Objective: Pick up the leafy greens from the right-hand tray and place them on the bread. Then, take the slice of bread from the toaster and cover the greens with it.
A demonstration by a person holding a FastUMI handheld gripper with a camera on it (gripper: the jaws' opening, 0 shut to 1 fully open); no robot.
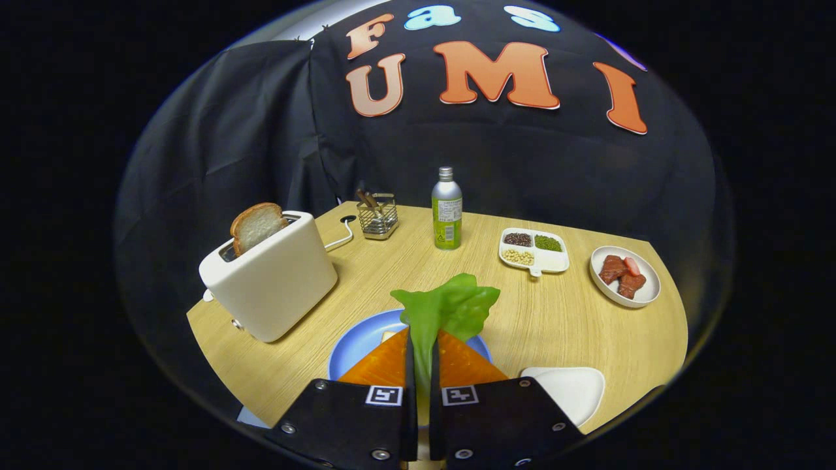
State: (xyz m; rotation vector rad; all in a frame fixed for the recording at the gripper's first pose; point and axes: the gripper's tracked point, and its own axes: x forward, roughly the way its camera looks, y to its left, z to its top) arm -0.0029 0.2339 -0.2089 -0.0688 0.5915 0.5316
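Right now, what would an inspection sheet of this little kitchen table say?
Surface: light wooden table, rounded edge.
Job's things: leafy greens pinched in the gripper, hanging over the blue plate, which holds bread largely hidden by the fingers; bread slice upright in the white toaster.
Clutter: green bottle, wire caddy, divided dish of seeds, plate of meat pieces, white tray.
Gripper: gripper shut on the greens.
Cables: white toaster cord.
Surroundings: black cloth wall.
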